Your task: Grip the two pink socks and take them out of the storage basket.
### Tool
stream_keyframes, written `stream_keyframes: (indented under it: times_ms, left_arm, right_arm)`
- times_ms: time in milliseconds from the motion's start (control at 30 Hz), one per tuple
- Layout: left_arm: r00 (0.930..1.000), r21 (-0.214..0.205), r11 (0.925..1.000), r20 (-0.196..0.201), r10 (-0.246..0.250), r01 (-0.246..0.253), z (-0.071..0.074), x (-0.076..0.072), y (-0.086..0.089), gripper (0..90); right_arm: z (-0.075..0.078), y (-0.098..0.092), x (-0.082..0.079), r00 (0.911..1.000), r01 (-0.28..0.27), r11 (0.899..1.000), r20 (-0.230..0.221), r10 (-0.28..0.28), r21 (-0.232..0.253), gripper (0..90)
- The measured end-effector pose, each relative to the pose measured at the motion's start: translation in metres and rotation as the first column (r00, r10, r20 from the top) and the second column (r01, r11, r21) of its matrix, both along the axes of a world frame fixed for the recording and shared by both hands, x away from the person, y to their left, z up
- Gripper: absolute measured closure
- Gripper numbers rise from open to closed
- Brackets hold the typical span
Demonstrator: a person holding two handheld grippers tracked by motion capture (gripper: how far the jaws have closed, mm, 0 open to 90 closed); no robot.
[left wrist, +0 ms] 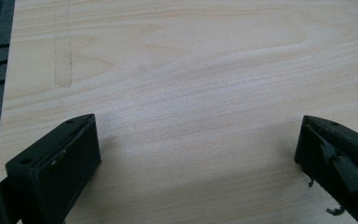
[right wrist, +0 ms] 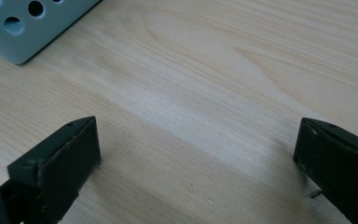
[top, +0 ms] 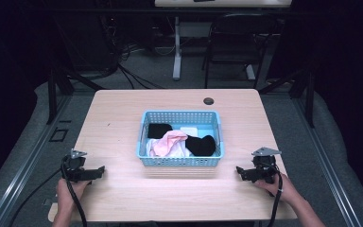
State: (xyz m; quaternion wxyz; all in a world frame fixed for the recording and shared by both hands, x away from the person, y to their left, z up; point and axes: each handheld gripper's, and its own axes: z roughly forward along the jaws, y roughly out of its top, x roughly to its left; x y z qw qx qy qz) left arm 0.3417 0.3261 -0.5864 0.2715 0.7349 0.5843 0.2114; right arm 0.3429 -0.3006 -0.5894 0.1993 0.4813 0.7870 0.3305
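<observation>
Both tools spread, empty, near the tabletop's front corners.
We see the left tool point(top: 98, 171) and right tool point(top: 240, 172) flanking the blue basket point(top: 179, 161) of pink cloth point(top: 168, 142) and black cloth point(top: 202, 145); bare tabletop point(top: 123, 113) between.

Left gripper point(top: 99, 171) open, right gripper point(top: 240, 172) open, both held low

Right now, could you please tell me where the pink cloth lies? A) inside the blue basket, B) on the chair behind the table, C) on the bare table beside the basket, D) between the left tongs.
A: the pink cloth lies inside the blue basket, among black and white pieces.
</observation>
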Motion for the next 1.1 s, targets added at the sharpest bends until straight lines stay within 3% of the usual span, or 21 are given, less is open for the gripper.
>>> stream_keyframes:
  times_ms: [200, 433, 533, 600, 833, 1100]
  left_arm:
    - [1.0, 0.002, 1.0, -0.006, -0.005, 0.005, 0.001, 0.001, 0.0, 0.0]
    - [0.9986, 0.012, 0.9998, -0.05, -0.016, 0.016, 0.004, 0.003, 0.0, 0.2]
    - [0.9981, -0.002, 0.9999, -0.06, -0.013, 0.013, 0.007, 0.002, 0.001, 0.3]
    - [0.9982, -0.018, 0.9998, -0.058, -0.01, 0.009, 0.012, 0.002, 0.002, 0.3]
    - [0.9982, -0.016, 0.9999, -0.06, -0.005, 0.004, 0.025, 0.0, 0.003, 0.4]
    - [0.9943, -0.021, 0.9985, -0.093, -0.052, 0.05, 0.046, 0.001, 0.0, 0.3]
  right_arm:
    - [0.0, 0.0, 0.0, 1.0, -0.002, 1.0, -0.001, 0.002, -0.001, 0.0]
    - [0.0, 0.0, 0.0, 1.0, 0.002, 1.0, 0.0, -0.002, -0.005, 0.0]
    - [0.0, 0.0, 0.0, 1.0, 0.002, 1.0, 0.0, -0.002, -0.006, 0.0]
    - [0.0, 0.0, 0.0, 1.0, 0.0, 1.0, -0.001, 0.0, -0.005, 0.0]
    - [0.0, 0.0, 0.0, 1.0, 0.0, 1.0, -0.001, 0.0, -0.005, 0.0]
    - [0.0, 0.0, 0.0, 1.0, 0.0, 1.0, -0.001, 0.0, -0.005, 0.0]
